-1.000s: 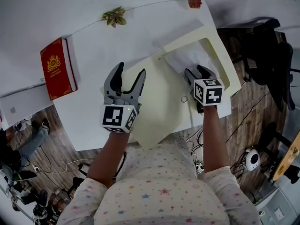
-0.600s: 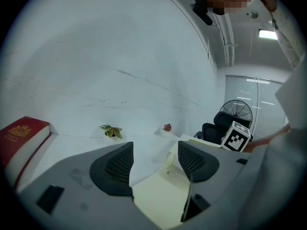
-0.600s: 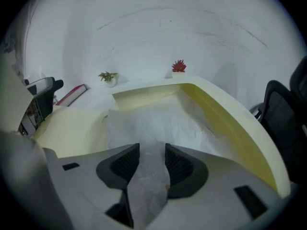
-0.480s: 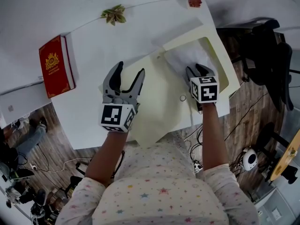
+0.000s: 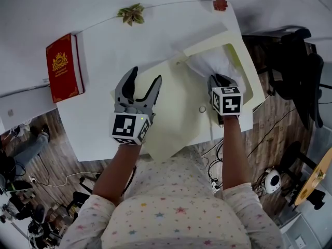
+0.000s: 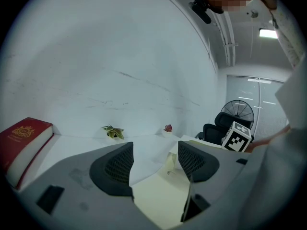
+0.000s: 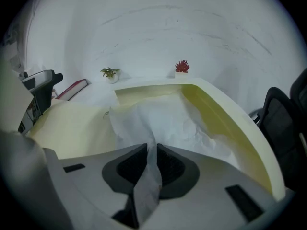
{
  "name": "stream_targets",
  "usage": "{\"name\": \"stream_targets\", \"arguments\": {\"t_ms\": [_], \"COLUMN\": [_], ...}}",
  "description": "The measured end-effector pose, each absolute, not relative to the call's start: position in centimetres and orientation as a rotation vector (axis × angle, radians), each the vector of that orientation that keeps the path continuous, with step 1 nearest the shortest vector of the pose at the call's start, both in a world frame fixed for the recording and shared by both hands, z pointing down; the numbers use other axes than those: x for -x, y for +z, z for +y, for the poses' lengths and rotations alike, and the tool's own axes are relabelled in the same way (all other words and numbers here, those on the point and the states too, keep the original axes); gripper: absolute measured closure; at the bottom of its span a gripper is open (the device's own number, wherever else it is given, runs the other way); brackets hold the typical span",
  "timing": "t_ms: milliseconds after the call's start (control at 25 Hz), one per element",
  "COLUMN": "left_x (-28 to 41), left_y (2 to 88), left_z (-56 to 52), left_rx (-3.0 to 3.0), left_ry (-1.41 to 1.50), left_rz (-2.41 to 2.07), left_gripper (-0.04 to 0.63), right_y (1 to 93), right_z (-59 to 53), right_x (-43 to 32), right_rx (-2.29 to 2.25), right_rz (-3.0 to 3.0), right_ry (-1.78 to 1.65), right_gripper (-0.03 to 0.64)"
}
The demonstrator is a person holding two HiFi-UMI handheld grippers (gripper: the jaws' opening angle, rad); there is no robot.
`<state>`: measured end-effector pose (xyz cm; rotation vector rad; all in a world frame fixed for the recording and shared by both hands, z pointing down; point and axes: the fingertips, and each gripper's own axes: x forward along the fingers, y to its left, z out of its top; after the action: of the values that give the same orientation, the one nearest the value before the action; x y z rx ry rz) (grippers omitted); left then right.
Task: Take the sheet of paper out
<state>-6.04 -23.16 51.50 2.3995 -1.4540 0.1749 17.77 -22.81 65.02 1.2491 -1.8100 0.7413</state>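
Note:
A pale yellow folder (image 5: 176, 113) lies open on the white table, its flap (image 5: 244, 71) raised at the right. A crumpled white sheet of paper (image 5: 210, 64) (image 7: 177, 123) lies inside it. My right gripper (image 5: 220, 80) (image 7: 151, 150) is shut on the sheet's near edge, and a pinched fold of paper runs up between its jaws. My left gripper (image 5: 142, 83) (image 6: 154, 161) stands open over the folder's left half with nothing between its fingers.
A red book (image 5: 64, 67) lies at the table's left edge. A small leafy plant (image 5: 132, 13) and a red plant (image 5: 220, 4) stand at the far edge against the wall. A black office chair (image 5: 295, 66) stands right of the table (image 5: 119, 40).
My right gripper has closed on the sheet and lifted its near edge slightly. The left gripper has stayed open in the same place.

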Motion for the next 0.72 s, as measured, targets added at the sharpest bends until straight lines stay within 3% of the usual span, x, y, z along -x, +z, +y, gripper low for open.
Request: {"name": "stream_targets", "arguments": {"t_ms": [720], "left_x": [7.5], "left_y": [49.8], "left_z": [-22.3], "left_rx": [-2.392], "left_ry": [0.159], "left_rz": [-1.523], "left_gripper": [0.305], "right_y": [63.1], "right_z": [-21.9], "right_x": [-16.5], "right_rx": [-1.207], "right_rz": [-1.886], "right_ry": [0.796], "right_gripper": [0.595]}}
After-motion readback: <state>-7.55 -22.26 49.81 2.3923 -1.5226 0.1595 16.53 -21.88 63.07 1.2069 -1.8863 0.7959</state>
